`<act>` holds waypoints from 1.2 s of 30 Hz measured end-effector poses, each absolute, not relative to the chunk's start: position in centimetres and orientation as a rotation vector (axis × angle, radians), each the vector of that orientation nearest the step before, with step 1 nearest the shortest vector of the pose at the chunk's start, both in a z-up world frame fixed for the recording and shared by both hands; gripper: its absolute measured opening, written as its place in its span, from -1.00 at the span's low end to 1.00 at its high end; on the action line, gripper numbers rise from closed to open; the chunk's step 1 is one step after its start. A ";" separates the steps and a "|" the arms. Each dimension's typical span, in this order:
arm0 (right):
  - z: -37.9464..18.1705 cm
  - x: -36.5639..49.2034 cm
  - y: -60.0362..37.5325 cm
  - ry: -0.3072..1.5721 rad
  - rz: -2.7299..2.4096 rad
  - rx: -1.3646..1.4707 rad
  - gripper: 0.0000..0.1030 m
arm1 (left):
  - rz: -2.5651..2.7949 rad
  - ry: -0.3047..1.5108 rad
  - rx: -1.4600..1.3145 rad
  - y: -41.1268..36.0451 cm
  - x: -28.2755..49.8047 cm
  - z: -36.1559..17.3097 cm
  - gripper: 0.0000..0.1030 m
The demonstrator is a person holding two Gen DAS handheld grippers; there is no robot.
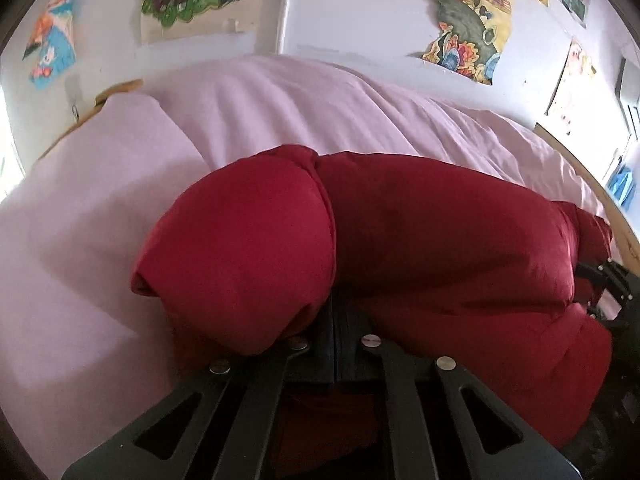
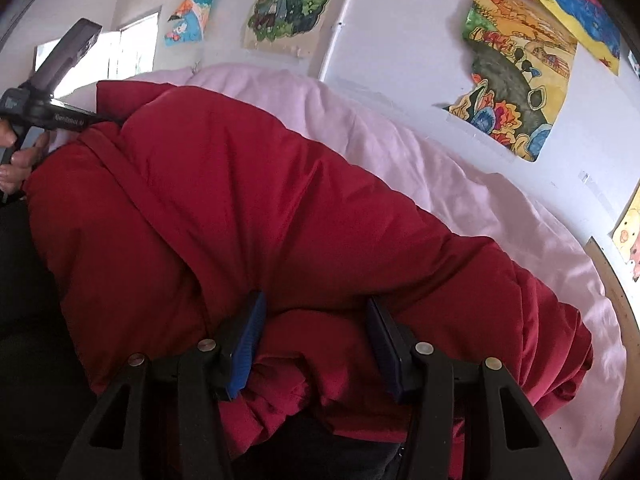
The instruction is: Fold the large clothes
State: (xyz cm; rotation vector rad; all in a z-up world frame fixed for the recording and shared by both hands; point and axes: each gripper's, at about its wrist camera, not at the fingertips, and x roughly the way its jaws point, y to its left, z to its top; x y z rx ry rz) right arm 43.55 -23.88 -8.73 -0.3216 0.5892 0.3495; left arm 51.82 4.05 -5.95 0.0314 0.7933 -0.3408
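Note:
A large red padded jacket [image 1: 420, 232] lies bunched on a pink bedsheet [image 1: 100, 248]. In the left wrist view my left gripper [image 1: 336, 340] has its fingers close together, shut on the jacket's near edge, and the fabric hides the fingertips. In the right wrist view the jacket [image 2: 248, 208] fills the middle. My right gripper [image 2: 316, 332] has its blue-padded fingers [image 2: 244, 344] set apart, with a thick fold of the jacket between them. The right gripper also shows at the right edge of the left wrist view [image 1: 604, 288]. The left gripper's body shows at the upper left of the right wrist view [image 2: 48, 112].
A white wall [image 1: 352, 12] with several colourful drawings [image 2: 516, 76] runs behind the bed. A wooden bed edge [image 2: 624, 320] curves along the right. A bright window [image 2: 132, 48] is at the far left.

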 end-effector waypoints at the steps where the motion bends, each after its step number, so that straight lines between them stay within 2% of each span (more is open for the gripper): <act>1: -8.7 43.5 -24.0 0.587 0.353 -0.319 -0.06 | -0.340 0.788 0.040 3.9 51.7 -5.6 -0.92; 5: -6.5 42.6 -26.0 0.569 0.402 -0.229 0.01 | -0.338 0.771 0.048 3.7 50.1 -3.1 -0.92; 7: -5.0 41.8 -27.2 0.568 0.403 -0.170 0.11 | -0.343 0.766 0.042 3.6 49.4 -2.1 -0.91; 9: -3.5 40.5 -28.1 0.564 0.412 -0.126 0.32 | -0.350 0.763 0.025 3.6 48.2 -1.0 -0.83; 10: -2.8 39.6 -28.6 0.553 0.418 -0.108 0.39 | -0.356 0.763 0.020 3.5 47.7 -0.7 -0.75; 12: -1.3 37.7 -29.5 0.524 0.428 -0.066 0.58 | -0.368 0.750 0.012 3.3 46.3 0.2 -0.18; 13: -0.8 36.8 -30.0 0.514 0.431 -0.049 0.60 | -0.377 0.737 0.010 3.2 45.6 0.5 -0.02; 16: 0.5 33.9 -31.5 0.506 0.446 0.006 0.72 | -0.367 0.683 0.055 2.5 42.9 1.3 0.20; 20: 1.6 30.2 -32.8 0.521 0.445 0.013 0.73 | -0.360 0.670 0.148 1.3 40.0 1.4 0.24; 28: 3.5 20.4 -36.2 0.496 0.350 -0.060 0.92 | -0.391 0.652 0.237 0.7 35.0 1.2 0.24; 36: 0.0 15.1 -32.8 0.580 0.405 -0.185 1.00 | -0.485 0.645 0.325 -0.1 28.1 1.1 0.27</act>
